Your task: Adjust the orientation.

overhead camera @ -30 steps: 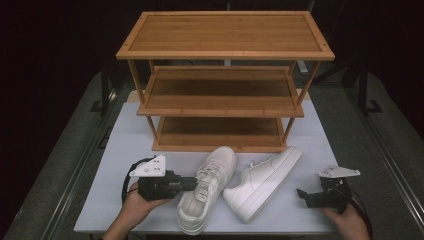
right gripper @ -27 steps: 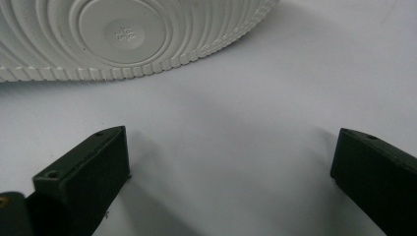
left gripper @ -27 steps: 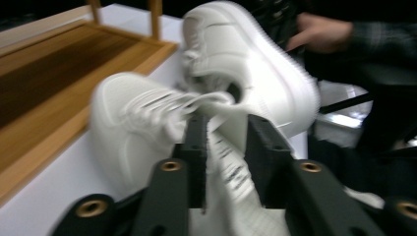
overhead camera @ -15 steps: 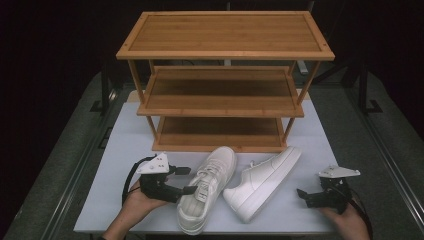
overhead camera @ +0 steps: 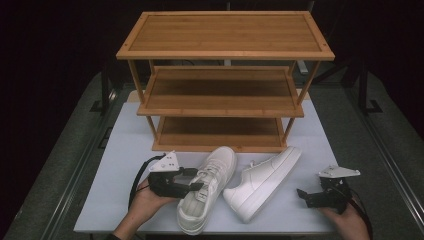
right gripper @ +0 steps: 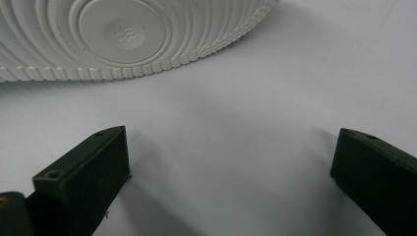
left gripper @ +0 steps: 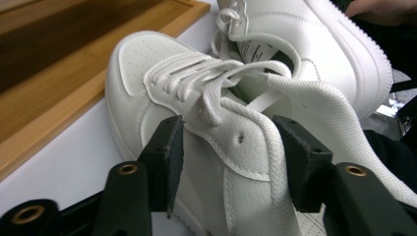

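Observation:
Two white sneakers lie on the white table (overhead camera: 125, 150) in front of a wooden rack. The left sneaker (overhead camera: 200, 215) (left gripper: 162, 73) stands upright, toe toward the rack. My left gripper (overhead camera: 195, 181) (left gripper: 226, 147) reaches in from its left, open, with the shoe's side wall and collar between the jaws; the jaws have just been closing. The right sneaker (overhead camera: 260, 182) (left gripper: 319, 44) lies tipped on its side, its ribbed sole (right gripper: 123, 34) facing my right gripper (overhead camera: 301, 196) (right gripper: 231, 152). That gripper is open and holds nothing, low over bare table right of the shoe.
A three-shelf bamboo rack (overhead camera: 225, 35) stands at the back of the table, its shelves bare, its lowest shelf (overhead camera: 220, 132) just beyond the shoes' toes. Dark floor surrounds the table. A hand holds each gripper at the near edge.
The left gripper's jaws have spread from nearly shut and moved right, down over the left sneaker's side. The right gripper and both sneakers have stayed in place.

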A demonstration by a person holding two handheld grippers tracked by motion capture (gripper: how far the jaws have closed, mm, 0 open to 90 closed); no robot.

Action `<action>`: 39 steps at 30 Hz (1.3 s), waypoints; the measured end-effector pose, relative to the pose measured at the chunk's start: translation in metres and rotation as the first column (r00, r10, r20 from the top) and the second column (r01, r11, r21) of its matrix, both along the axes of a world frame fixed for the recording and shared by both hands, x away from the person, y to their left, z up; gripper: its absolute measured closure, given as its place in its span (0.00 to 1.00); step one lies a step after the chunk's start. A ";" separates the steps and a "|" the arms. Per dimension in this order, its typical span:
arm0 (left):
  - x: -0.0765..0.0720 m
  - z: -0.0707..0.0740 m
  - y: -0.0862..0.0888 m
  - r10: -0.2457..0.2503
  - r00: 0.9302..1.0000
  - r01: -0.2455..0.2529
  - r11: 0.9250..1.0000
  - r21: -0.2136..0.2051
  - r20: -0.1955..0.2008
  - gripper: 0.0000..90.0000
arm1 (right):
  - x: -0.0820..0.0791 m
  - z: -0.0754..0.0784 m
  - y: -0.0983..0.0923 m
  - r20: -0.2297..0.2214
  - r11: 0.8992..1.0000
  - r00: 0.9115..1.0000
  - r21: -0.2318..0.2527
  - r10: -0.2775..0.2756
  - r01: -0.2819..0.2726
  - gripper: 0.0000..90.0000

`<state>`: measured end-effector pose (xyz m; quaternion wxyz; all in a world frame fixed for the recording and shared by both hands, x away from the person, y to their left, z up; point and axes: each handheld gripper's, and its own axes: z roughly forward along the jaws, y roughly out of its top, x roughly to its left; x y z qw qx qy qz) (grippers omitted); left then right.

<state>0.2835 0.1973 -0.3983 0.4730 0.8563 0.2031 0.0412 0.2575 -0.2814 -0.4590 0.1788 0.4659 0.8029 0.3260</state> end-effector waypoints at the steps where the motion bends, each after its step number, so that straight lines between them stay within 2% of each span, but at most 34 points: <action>1: 0.000 0.000 -0.001 -0.002 1.000 0.002 1.000 -0.002 -0.006 0.55 | 0.000 0.000 0.000 0.000 1.000 1.000 0.000 0.000 0.000 0.01; 3: 0.000 0.000 -0.001 0.004 1.000 -0.004 1.000 0.003 -0.003 0.60 | 0.000 0.000 0.000 0.000 1.000 1.000 0.000 0.000 0.000 0.01; 5: -0.002 0.002 0.001 0.001 1.000 -0.001 1.000 0.012 0.021 0.67 | 0.000 0.000 0.000 0.000 1.000 1.000 0.000 0.000 0.000 0.01; 7: -0.003 0.003 0.000 0.003 1.000 -0.004 1.000 0.019 0.028 0.73 | 0.000 0.000 0.000 0.000 1.000 1.000 0.000 0.000 0.000 0.01; 8: -0.005 0.005 0.000 0.013 0.999 -0.015 0.999 0.037 0.047 0.76 | 0.000 0.000 0.000 0.000 1.000 1.000 0.000 0.000 0.000 0.01; 10: -0.005 0.007 0.001 0.026 0.998 -0.029 0.998 0.054 0.061 0.83 | 0.000 0.000 0.000 0.000 1.000 1.000 0.000 0.000 0.000 0.01; 13: -0.004 0.008 0.003 0.048 0.996 -0.052 0.997 0.061 0.079 0.91 | 0.000 0.000 0.000 0.000 1.000 1.000 0.000 0.000 0.000 0.01; 20: -0.002 0.010 0.006 0.075 0.994 -0.079 0.996 0.047 0.084 0.93 | 0.000 0.000 0.000 0.000 1.000 1.000 0.000 0.000 0.000 0.01; 24: -0.002 0.016 0.015 0.089 0.993 -0.091 0.996 0.018 0.077 0.93 | 0.000 0.000 0.000 0.000 1.000 1.000 0.001 0.001 -0.001 0.01; 29: -0.002 0.019 0.028 0.114 0.991 -0.115 0.993 0.005 0.068 0.93 | 0.000 0.000 0.000 0.000 1.000 1.000 0.001 0.001 -0.001 0.01; 32: -0.003 0.021 0.048 0.155 0.987 -0.154 0.988 -0.028 0.047 0.93 | 0.000 0.000 0.000 0.000 1.000 1.000 0.001 0.001 -0.001 0.01; 35: -0.004 0.022 0.058 0.176 0.983 -0.174 0.984 -0.034 0.047 0.93 | 0.000 0.000 0.000 0.000 1.000 1.000 0.001 0.001 -0.001 0.01; 36: -0.006 0.022 0.068 0.202 0.978 -0.201 0.979 -0.036 0.047 0.93 | 0.000 0.000 0.000 0.000 1.000 1.000 0.001 0.001 -0.001 0.01; 37: -0.006 0.022 0.068 0.202 0.978 -0.201 0.979 -0.036 0.047 0.93 | 0.000 0.000 0.000 0.000 1.000 1.000 0.001 0.001 -0.001 0.01; 38: -0.007 0.022 0.078 0.223 0.974 -0.222 0.975 -0.033 0.043 0.93 | 0.000 0.000 0.000 -0.001 1.000 1.000 0.001 0.000 0.000 0.01; 39: -0.007 0.022 0.078 0.223 0.974 -0.222 0.975 -0.033 0.043 0.93 | 0.000 0.000 0.000 -0.001 1.000 1.000 0.001 0.000 0.000 0.01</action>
